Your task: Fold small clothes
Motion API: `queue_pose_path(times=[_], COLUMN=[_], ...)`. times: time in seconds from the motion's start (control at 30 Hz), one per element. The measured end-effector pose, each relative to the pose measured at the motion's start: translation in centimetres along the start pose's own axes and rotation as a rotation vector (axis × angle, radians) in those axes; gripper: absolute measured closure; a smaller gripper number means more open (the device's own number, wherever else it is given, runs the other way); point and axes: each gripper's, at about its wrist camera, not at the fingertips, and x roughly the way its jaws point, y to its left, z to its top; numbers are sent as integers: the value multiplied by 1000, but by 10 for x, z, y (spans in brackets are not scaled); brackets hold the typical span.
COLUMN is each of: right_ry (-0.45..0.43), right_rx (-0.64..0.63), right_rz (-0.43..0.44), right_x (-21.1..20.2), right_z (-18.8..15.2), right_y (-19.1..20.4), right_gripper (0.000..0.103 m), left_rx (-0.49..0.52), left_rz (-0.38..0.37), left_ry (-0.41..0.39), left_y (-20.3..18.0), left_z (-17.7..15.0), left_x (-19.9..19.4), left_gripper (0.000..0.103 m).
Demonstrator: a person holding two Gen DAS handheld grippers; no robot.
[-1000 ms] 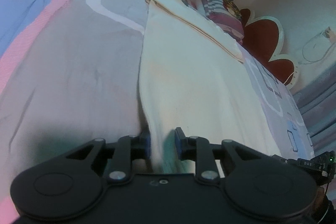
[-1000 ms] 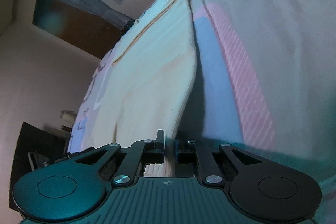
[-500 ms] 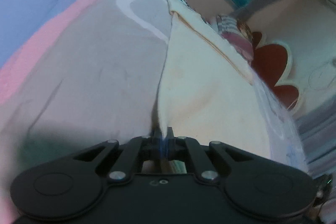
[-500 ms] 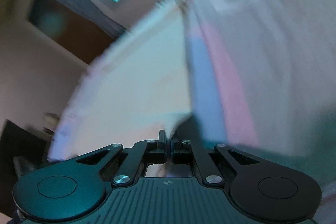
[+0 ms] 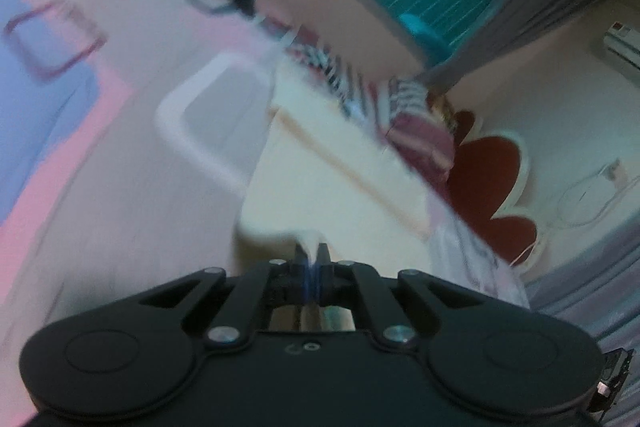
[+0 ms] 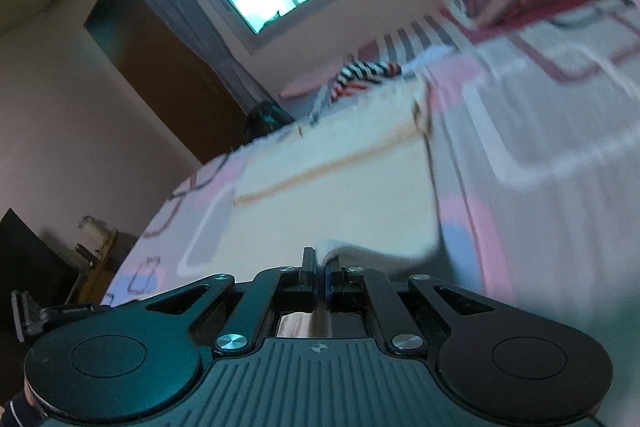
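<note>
Jaws of the left gripper (image 5: 311,255) are pinched tight on a near corner of the cream cloth (image 5: 320,187); those of the right gripper (image 6: 320,264) are likewise closed on the other near corner, which curls up between them. Ahead of both, the cloth lies spread on the patterned bed (image 5: 120,167), its tan seam running across beyond the jaws. It looks thin, soft and light, so it should drape and sag between holds. Corners seem the best grip, kept taut so the fold lands flat. Striped clothes (image 6: 368,75) lie past its far edge.
</note>
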Motion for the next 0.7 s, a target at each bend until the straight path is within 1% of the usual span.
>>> queue_pose_path(times=[0.07, 0.13, 0.23, 0.37, 0.47, 0.57, 0.63, 0.7], right_ry=[-28, -59, -110, -147, -122, -68, -43, -31], right_rx=[-7, -44, -36, -32, 2, 55, 71, 94], right_rz=[-1, -12, -2, -29, -40, -56, -70, -67], right_x=[8, 16, 33, 66, 112, 159, 183, 201], right_z=[26, 49, 86, 128, 147, 150, 150, 153], right_y=[9, 19, 18, 1, -28, -60, -75, -88], right_gripper=[101, 101, 101, 101, 101, 101, 101, 101], left_rx=[53, 127, 145, 165, 131, 102, 112, 120], left_rz=[-17, -13, -21, -5, 27, 47, 63, 72], left_ry=[-20, -49, -80, -97, -70, -30, -11, -5], left_y=[-20, -42, -59, -68, -59, -48, -42, -38], left_z=[21, 40, 69, 103, 117, 124, 129, 137], left_x=[6, 13, 31, 78, 124, 161, 178, 194], left_gripper=[101, 101, 101, 101, 101, 101, 101, 101])
